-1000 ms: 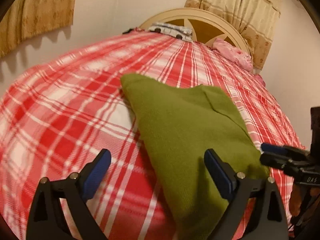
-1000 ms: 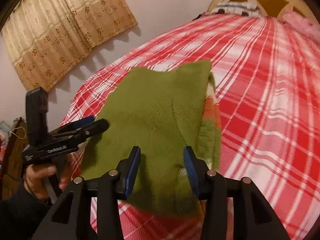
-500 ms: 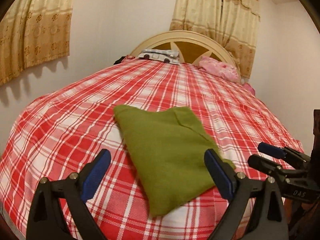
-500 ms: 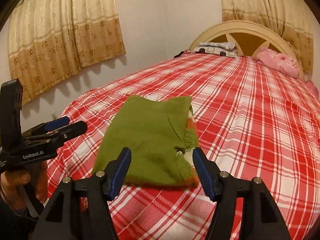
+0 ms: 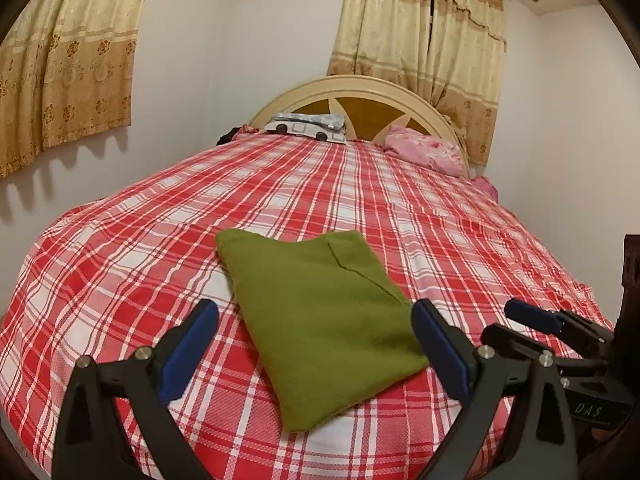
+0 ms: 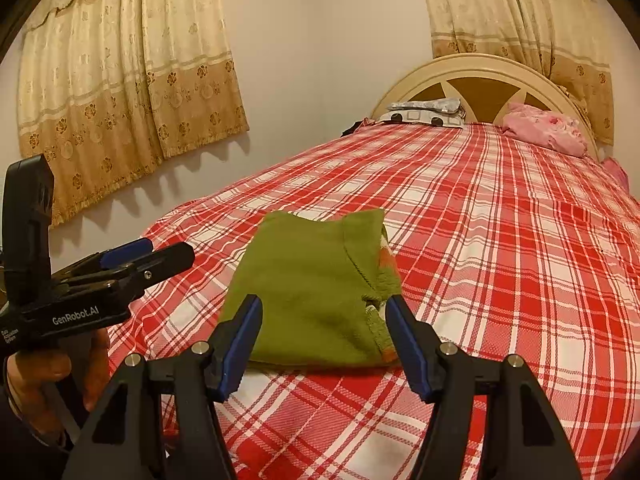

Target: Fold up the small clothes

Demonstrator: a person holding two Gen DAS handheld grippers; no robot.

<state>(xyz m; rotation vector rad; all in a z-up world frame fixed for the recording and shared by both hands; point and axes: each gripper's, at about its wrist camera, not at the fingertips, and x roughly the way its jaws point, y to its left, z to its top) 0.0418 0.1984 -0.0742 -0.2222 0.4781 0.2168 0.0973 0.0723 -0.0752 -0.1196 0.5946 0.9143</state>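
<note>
Holding my left gripper [image 5: 314, 344] and right gripper [image 6: 322, 342] gaping, gripping nothing; folded green garment [image 5: 320, 304] is lying flat on red plaid bedspread [image 5: 120, 264], untouched.

A matt, fuzzy knit is shown by the folded green garment [image 5: 324, 316], woven cotton-like cloth by the red checked bedspread [image 5: 120, 264], smooth painted wood by the headboard [image 5: 360, 86], patterned drapery fabric by the curtains [image 6: 132, 76], and matt black plastic with blue rubbery pads [image 6: 240, 340] by the grippers.
</note>
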